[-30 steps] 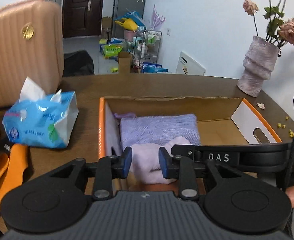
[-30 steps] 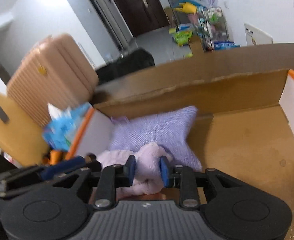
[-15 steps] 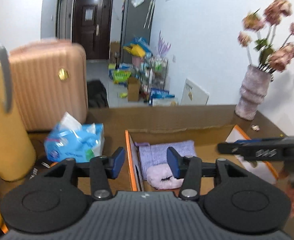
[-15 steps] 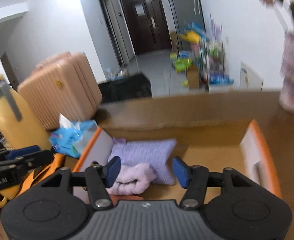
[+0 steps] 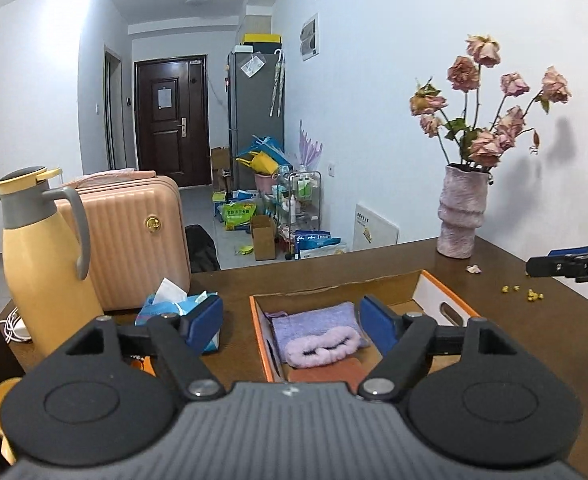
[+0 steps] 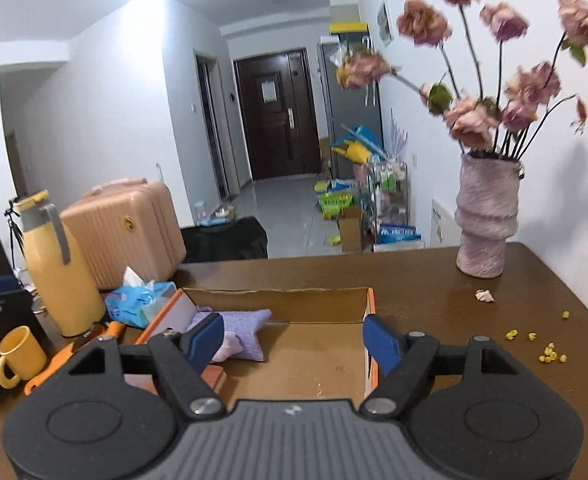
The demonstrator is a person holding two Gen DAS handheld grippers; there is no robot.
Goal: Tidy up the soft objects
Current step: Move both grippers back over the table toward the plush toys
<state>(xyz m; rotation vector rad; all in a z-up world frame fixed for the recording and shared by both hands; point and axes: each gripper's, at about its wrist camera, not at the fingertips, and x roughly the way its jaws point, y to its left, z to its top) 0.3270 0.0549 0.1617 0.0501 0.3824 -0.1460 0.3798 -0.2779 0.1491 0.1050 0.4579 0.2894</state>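
1. The left gripper (image 5: 289, 326) is held above the near end of the cardboard box (image 5: 430, 290), its blue-padded fingers (image 5: 207, 320) spread wide with nothing between them and touching nothing.
2. The right gripper (image 6: 291, 340) hangs over the same box (image 6: 368, 304) from the other side, its jaws just as wide apart and likewise empty.
3. Down in the box, toward its left end, a lavender knitted cloth (image 5: 314, 318) lies flat on the cardboard floor.
4. A fluffy pale-purple piece (image 5: 324, 346) rests on the near edge of that cloth; from the right wrist view it is mostly hidden behind a finger, so its exact shape is hard to make out.
5. Just in front of the fluffy piece lies something reddish-brown (image 5: 326, 374), flat on the box floor; I cannot say what it is.
6. The right half of the box shows only bare cardboard.
7. The box sits on a dark wooden table (image 6: 334, 272).
8. Left of the box stands a blue tissue pack (image 6: 139, 304), and beyond it a yellow thermos jug (image 5: 43, 264).
9. A yellow mug (image 6: 17, 354) sits near the table's left edge.
10. A ribbed pink vase (image 6: 486, 220) of dried roses stands at the far right of the table, well apart from the box.
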